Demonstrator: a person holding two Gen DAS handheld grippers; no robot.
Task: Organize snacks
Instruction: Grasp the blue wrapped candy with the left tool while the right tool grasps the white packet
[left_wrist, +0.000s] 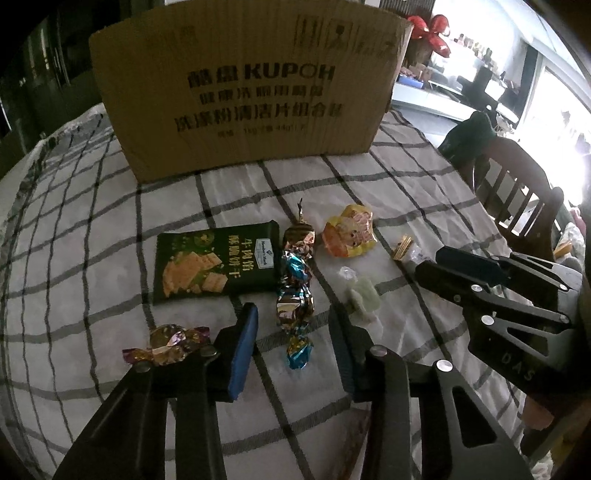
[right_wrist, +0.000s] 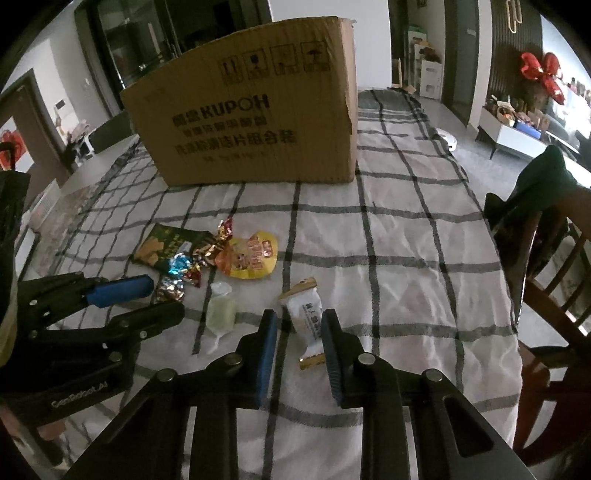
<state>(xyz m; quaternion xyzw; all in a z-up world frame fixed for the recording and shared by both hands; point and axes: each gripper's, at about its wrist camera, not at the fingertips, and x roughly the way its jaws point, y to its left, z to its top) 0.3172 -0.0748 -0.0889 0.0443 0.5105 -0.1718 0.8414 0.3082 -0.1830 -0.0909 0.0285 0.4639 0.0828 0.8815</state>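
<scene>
left gripper over the near-left part of the snack spread, fingers apart, straddling the near end of a string of foil candies; pads don't touch it, nothing gripped. right gripper fingers also apart, either side of a white wrapped snack with gold ends; narrow gaps visible on both sides, so not clamped. all snacks lie on the checked cloth covering the desk, in a loose cluster near the cardboard box, which stands upright at the far side. green cracker pack flat at the left, just beside the candy string. yellow-orange pouch to the right of the string's far end. pale green jelly piece in clear wrap sits between the two grippers. single gold-purple candy lies just left of the left gripper's left finger, partly hidden by it. wooden chair with dark cloth draped over it at the right edge of the desk.
</scene>
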